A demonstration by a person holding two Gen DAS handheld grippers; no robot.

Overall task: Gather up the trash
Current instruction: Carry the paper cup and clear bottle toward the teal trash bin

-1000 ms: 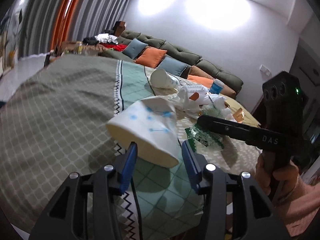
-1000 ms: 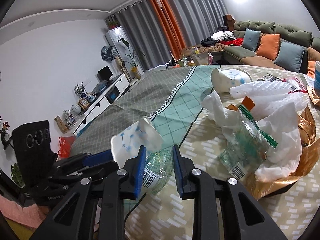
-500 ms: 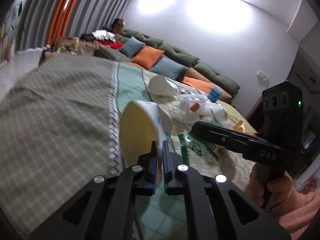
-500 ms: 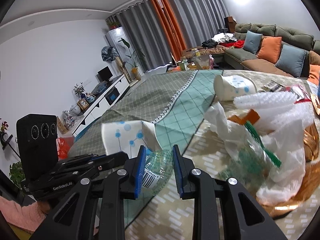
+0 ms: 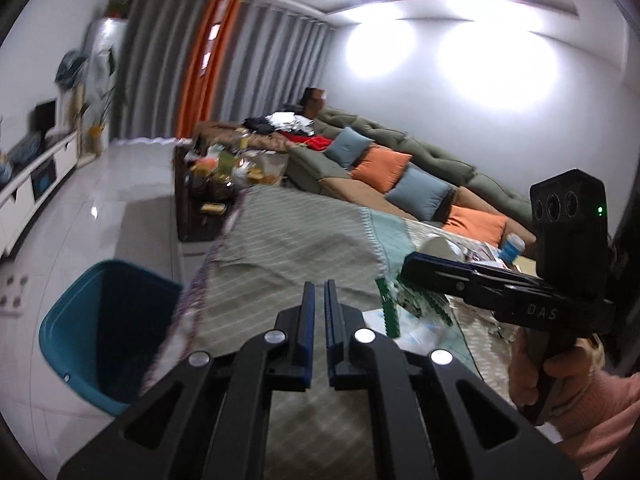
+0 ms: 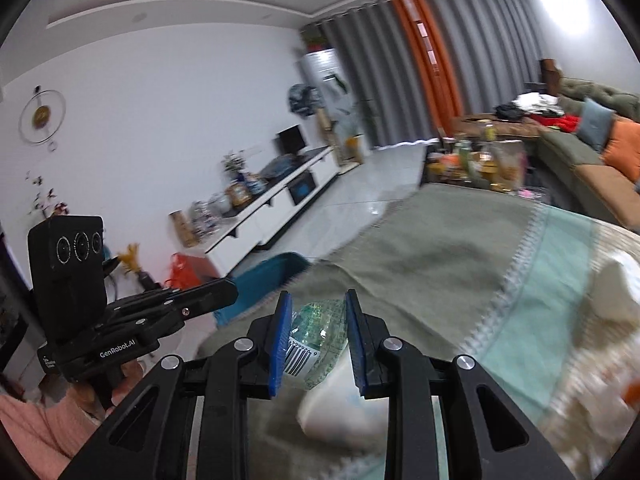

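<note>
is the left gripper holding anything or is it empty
Cannot tell. The left gripper has its blue pads nearly closed, nothing visible between them; the paper cup lies on the table.

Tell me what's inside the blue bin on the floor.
The blue bin beside the table shows only dark inner walls from the left wrist view; no trash is visible. Its bottom is in shadow and the near part is hidden by the tablecloth edge.

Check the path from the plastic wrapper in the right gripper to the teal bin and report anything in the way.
The right gripper holds the plastic wrapper over the tablecloth; the teal bin stands on the floor past the table's edge. No object lies between, but the left gripper, shut and empty, hangs near that line.
</note>
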